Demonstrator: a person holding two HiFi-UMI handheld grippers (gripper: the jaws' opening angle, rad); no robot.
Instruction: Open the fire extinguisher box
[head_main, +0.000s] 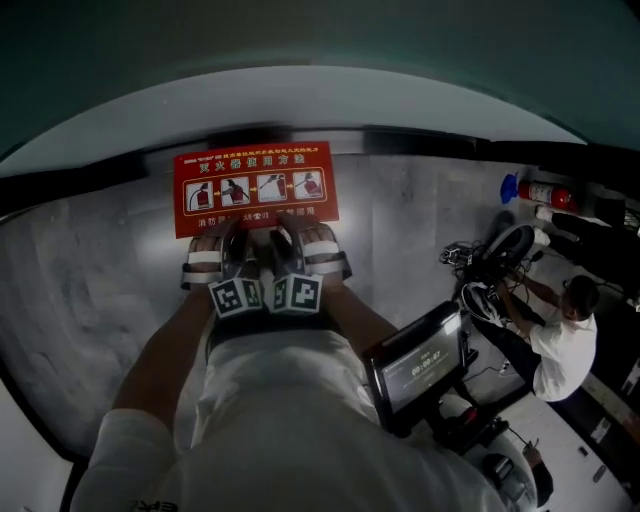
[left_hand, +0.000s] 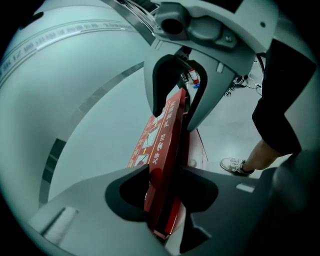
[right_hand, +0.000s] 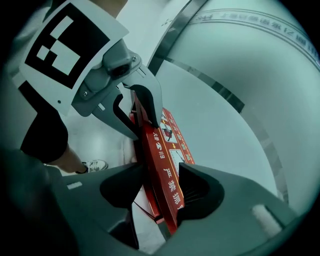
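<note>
L gripper (left_hand: 164, 175) clamps lid (left_hand: 161, 132); R gripper (right_hand: 164, 172) too.

The pale grey, mottled floor (head_main: 420, 215) carries the red fire extinguisher box (head_main: 255, 188), set at the foot of the wall. Well off to the right, 1 red fire extinguisher (head_main: 545, 193) rests on it near a tangle of cables (head_main: 470, 255), where a person (head_main: 560, 345) crouches.
</note>
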